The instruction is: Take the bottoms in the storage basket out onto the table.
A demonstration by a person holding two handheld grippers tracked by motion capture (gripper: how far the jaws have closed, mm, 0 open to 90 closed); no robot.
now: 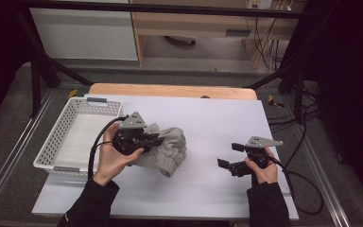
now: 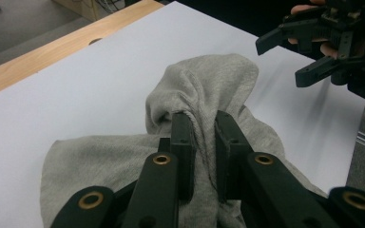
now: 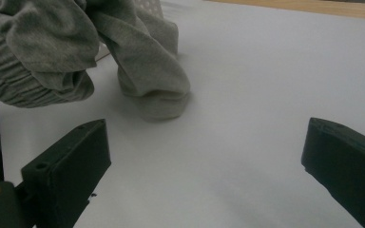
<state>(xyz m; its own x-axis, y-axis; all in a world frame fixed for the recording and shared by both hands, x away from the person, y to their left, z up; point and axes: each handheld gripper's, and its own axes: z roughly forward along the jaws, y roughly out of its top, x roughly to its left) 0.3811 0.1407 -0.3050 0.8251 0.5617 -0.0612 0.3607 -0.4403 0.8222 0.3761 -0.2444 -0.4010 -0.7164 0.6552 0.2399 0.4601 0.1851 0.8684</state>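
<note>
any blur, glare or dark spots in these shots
High view: dark edges, evenly lit white table, no glare. Left gripper view: the near black jaws are soft, the grey cloth sharper. Right gripper view: near jaws blurred, the cloth casts a soft shadow.

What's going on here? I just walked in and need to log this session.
A person at a table works with a handheld gripper in each hand. The left gripper is shut on a fold of a grey garment bunched on the white table top. The right gripper is open and holds nothing, apart from the cloth, with its jaws pointing toward it. A white perforated basket sits at the table's left edge.
</note>
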